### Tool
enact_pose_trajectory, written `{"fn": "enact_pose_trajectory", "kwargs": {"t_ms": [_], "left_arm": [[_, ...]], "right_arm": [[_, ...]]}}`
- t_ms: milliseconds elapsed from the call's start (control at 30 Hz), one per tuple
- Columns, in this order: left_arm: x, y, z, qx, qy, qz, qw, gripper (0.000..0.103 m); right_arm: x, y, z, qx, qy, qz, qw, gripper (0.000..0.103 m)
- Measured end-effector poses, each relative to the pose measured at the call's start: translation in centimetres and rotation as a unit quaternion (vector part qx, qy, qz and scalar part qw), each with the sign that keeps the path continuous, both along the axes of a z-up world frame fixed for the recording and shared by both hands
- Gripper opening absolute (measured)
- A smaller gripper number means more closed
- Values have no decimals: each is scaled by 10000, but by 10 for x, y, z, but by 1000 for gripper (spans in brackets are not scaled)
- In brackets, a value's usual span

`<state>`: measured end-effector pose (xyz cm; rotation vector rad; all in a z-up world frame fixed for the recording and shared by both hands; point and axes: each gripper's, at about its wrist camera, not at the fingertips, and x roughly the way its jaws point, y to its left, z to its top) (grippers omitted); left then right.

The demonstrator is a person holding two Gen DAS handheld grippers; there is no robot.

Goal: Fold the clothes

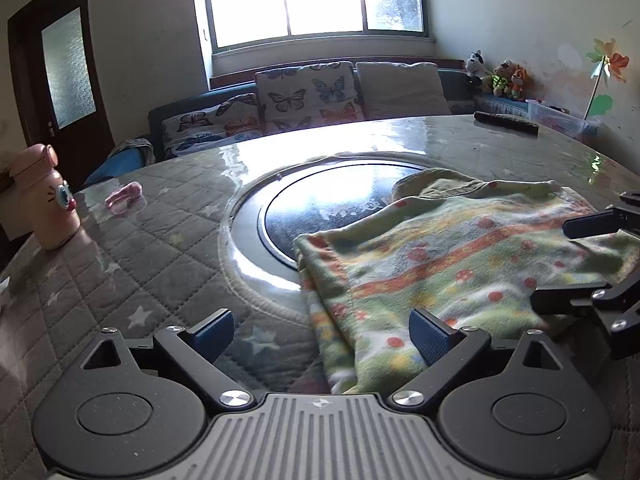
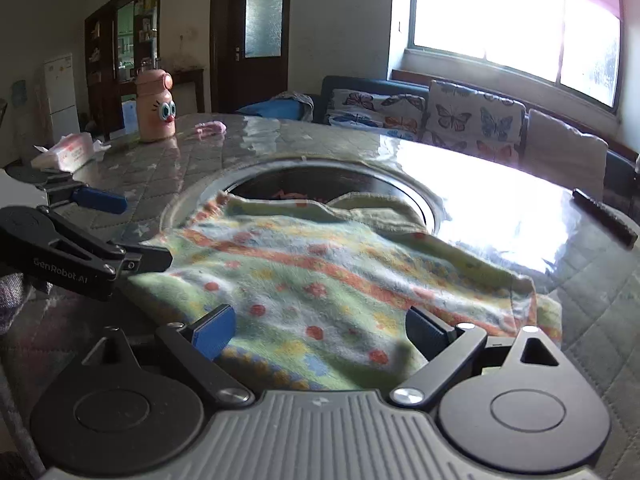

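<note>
A green patterned garment (image 1: pixel 448 264) with orange stripes and red dots lies folded on the round table, partly over the dark glass turntable (image 1: pixel 320 208). It also shows in the right wrist view (image 2: pixel 320 276). My left gripper (image 1: pixel 322 334) is open, low over the garment's near left edge, holding nothing. My right gripper (image 2: pixel 320 330) is open over the garment's near edge, empty. The right gripper's fingers (image 1: pixel 588 224) show at the right in the left wrist view. The left gripper's fingers (image 2: pixel 100 200) show at the left in the right wrist view.
A pink cartoon bottle (image 2: pixel 154 106) and a small pink item (image 2: pixel 210 128) stand at the table's far left. A tissue pack (image 2: pixel 66 152) lies near them. A dark bar (image 1: pixel 506 122) lies at the far right edge. A sofa with butterfly cushions (image 1: pixel 304 92) is behind the table.
</note>
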<state>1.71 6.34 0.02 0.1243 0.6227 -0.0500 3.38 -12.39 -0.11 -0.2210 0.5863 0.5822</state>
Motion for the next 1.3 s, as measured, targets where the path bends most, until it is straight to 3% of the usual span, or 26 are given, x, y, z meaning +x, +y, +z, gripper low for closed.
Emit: {"fn": "enact_pose_trajectory", "kwargs": {"t_ms": [233, 433, 967, 1300], "left_arm": [[-7, 3, -4, 45, -35, 33, 10000, 100], [-6, 2, -4, 75, -32, 58, 10000, 100], [-3, 4, -5, 14, 37, 122, 9999, 103], [-1, 5, -3, -19, 72, 156, 9999, 103]], "right_arm": [[-5, 2, -7, -42, 98, -5, 9999, 97], [-8, -9, 3, 56, -83, -156, 9998, 97], [-15, -66, -6, 286, 270, -772, 9962, 98], [-19, -78, -1, 436, 380, -893, 9943, 98]]}}
